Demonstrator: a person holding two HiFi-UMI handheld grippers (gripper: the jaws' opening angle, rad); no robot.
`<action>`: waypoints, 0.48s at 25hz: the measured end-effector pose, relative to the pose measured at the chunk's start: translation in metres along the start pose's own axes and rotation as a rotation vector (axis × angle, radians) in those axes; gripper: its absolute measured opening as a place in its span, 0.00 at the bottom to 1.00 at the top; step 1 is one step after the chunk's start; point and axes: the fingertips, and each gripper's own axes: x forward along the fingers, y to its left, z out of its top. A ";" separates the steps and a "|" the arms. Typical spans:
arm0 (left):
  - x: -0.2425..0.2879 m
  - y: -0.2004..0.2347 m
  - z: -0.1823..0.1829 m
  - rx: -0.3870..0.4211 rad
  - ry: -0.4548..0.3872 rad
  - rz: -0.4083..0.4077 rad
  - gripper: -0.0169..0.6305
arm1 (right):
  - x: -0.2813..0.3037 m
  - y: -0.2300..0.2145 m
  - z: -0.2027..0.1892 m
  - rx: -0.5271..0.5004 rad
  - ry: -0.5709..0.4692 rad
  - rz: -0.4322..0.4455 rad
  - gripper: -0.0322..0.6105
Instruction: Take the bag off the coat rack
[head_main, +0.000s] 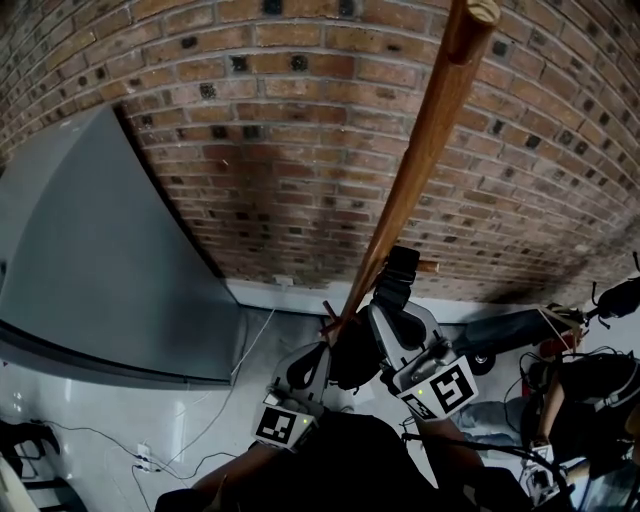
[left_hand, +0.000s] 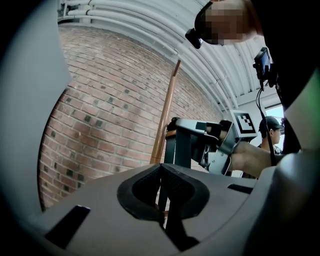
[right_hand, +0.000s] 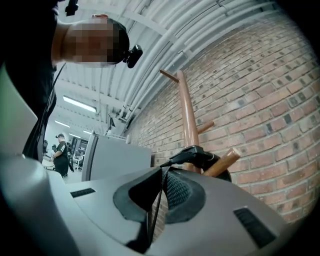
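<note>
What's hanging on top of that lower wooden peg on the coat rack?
A black strap loops over the peg and runs down to the right gripper, whose jaws are closed on it. In the right gripper view, the gripper's own housing covers the bag's body below.

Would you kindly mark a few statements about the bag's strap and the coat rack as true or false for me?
1. The strap hangs over a peg of the rack. True.
2. The right gripper is open. False: it is shut on the strap.
3. The wall is brick. True.
4. The rack is metal. False: it looks like wood.
5. In the head view, the grey panel lies right of the rack. False: it lies to the left.
</note>
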 end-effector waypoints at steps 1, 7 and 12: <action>0.000 0.000 0.000 0.000 0.000 -0.001 0.05 | 0.000 0.000 0.006 0.010 -0.009 -0.005 0.08; 0.001 -0.006 0.001 0.007 -0.001 -0.019 0.05 | -0.002 -0.022 0.026 0.081 -0.041 -0.097 0.08; 0.003 -0.007 0.000 0.003 -0.004 -0.030 0.05 | -0.002 -0.026 0.027 0.093 -0.035 -0.102 0.08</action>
